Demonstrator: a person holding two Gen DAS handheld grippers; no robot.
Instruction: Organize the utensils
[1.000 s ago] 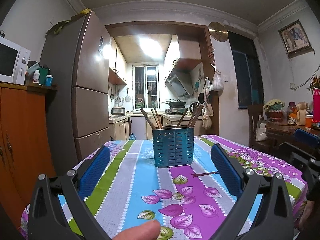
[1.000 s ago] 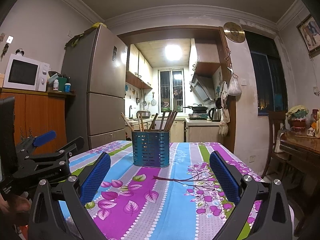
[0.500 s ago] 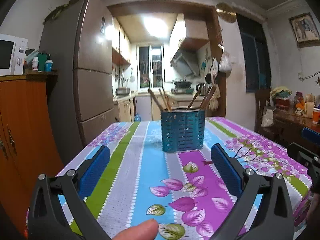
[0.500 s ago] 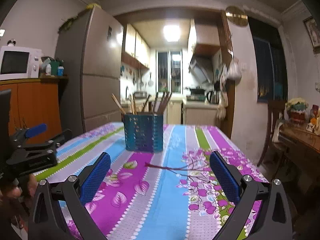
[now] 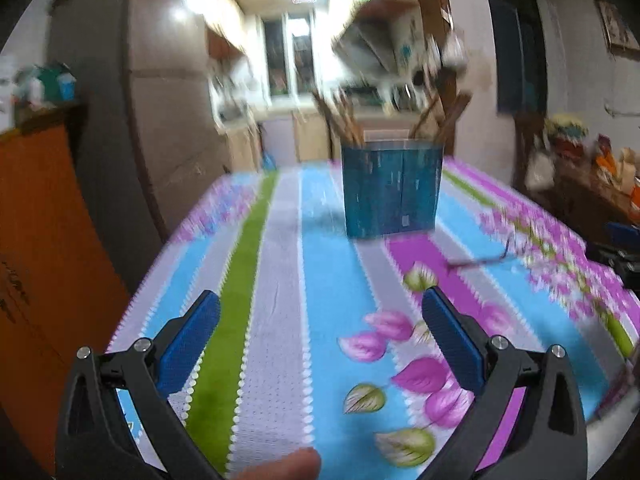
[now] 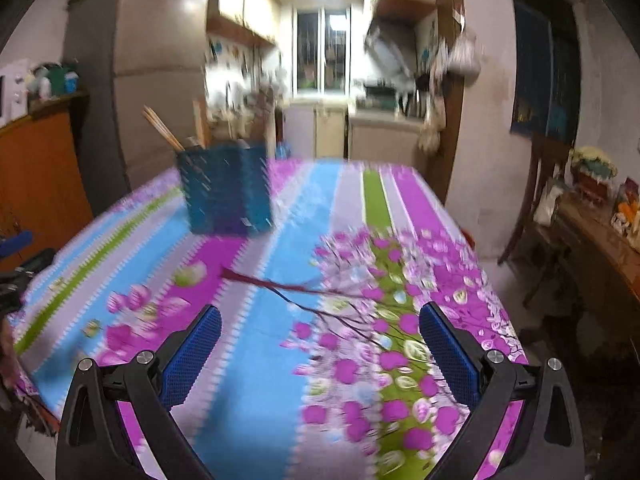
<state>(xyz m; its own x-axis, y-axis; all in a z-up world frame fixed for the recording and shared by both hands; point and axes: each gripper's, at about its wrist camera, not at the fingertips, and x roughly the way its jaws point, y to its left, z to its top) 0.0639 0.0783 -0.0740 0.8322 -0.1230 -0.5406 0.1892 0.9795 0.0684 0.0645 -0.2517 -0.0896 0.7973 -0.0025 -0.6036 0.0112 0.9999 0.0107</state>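
Observation:
A blue perforated utensil holder [image 5: 394, 190] stands on the striped floral tablecloth [image 5: 280, 320], with several wooden chopsticks [image 5: 344, 120] sticking out of its top. In the right wrist view the holder [image 6: 226, 188] sits at the far left, chopsticks [image 6: 164, 128] leaning out. My left gripper [image 5: 320, 332] hovers open over the near table, well short of the holder, nothing between its blue pads. My right gripper [image 6: 320, 340] is open too, above the flowered part of the cloth [image 6: 380, 320]. Both views are motion-blurred.
A fridge [image 5: 168, 100] and an orange wooden cabinet [image 5: 40, 220] stand left of the table. A dark side table [image 6: 600, 240] with clutter and a chair are at the right. The kitchen counter [image 6: 360, 120] lies beyond. A fingertip [image 5: 280, 466] shows at the bottom edge.
Both grippers have risen and tilted downward toward the table, and moved closer to the holder. The right view has swung right, so the holder sits further left. Both stay open.

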